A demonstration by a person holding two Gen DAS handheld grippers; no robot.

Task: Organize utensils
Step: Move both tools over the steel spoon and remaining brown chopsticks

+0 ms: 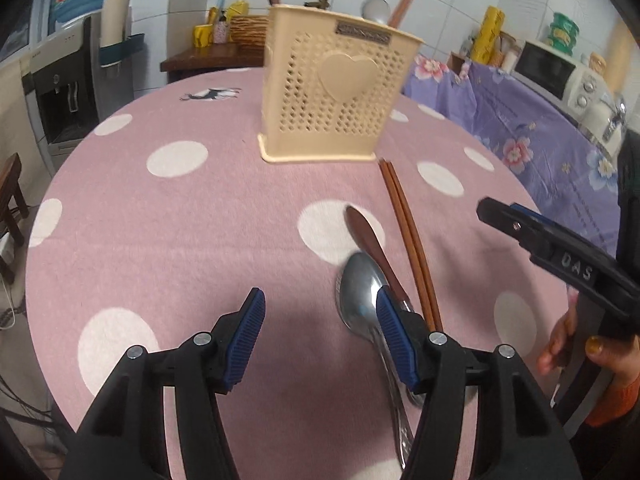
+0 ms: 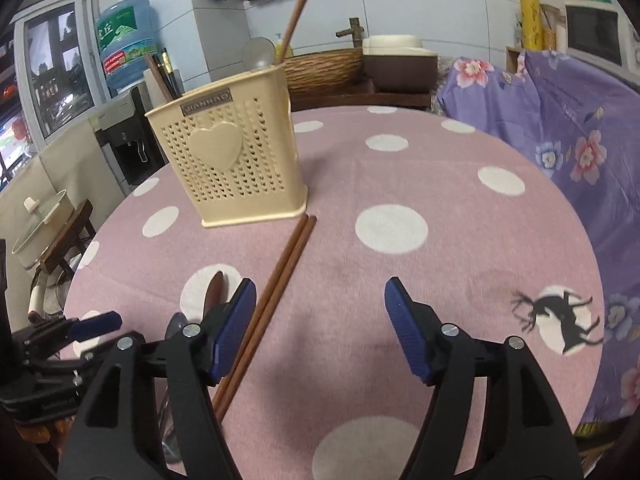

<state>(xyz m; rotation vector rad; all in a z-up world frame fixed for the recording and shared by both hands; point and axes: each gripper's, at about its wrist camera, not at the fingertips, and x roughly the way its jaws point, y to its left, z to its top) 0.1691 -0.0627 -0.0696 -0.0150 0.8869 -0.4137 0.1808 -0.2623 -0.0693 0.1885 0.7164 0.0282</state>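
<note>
Bare tablecloth (image 2: 460, 240) right of chopsticks (image 2: 276, 292), holder (image 2: 232, 168) ahead, seemingly unobstructed

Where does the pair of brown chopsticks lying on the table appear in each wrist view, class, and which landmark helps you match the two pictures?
Left wrist: pair of brown chopsticks right of centre, running down from the holder's right corner.
Right wrist: pair of brown chopsticks left of centre, passing the left fingertip.
Shared landmark: beige heart holder.
</note>
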